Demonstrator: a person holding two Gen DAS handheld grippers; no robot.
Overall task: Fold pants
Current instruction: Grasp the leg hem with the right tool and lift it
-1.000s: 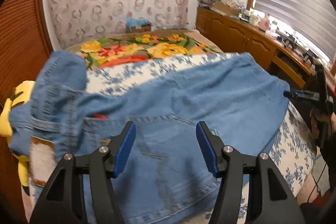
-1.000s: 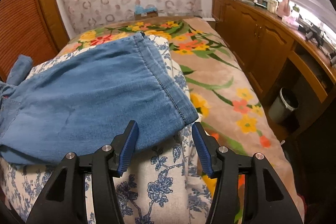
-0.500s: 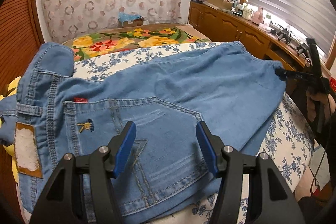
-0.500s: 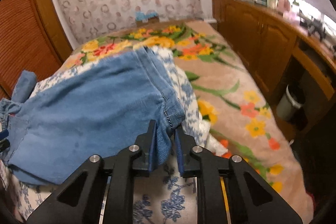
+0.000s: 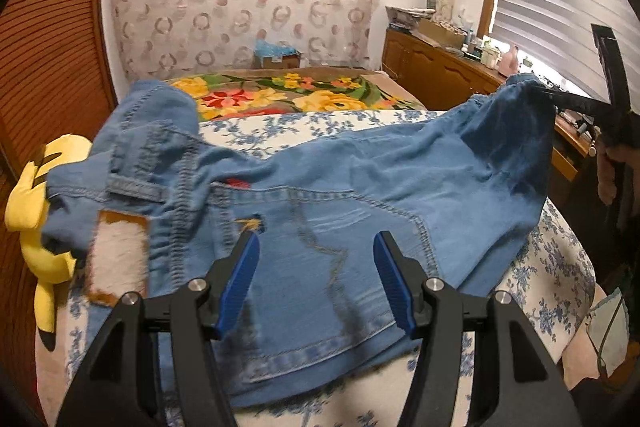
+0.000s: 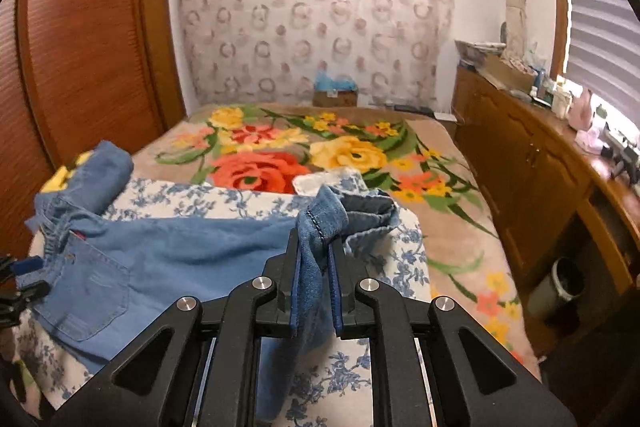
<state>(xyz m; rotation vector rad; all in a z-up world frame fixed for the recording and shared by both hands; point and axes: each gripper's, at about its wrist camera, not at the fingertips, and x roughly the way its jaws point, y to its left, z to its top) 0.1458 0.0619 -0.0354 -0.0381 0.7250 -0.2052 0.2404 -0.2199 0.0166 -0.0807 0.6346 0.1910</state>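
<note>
The light-blue denim pants lay spread across the blue-flowered white sheet on the bed, seemingly doubled leg on leg, with the crosswise folds left to make. The right gripper was clamped on the raised hem end. The left gripper hovered agape over the back pocket, holding nothing.

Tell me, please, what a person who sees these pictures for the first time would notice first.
First, the blue denim pants spread across the white bedsheet with blue flowers, with their hem end lifted by the shut right gripper. Next, the open left gripper hovering over the back pocket area. Then the bright blanket with large red and yellow flowers farther back, and the yellow plush toy at the left edge.
</note>
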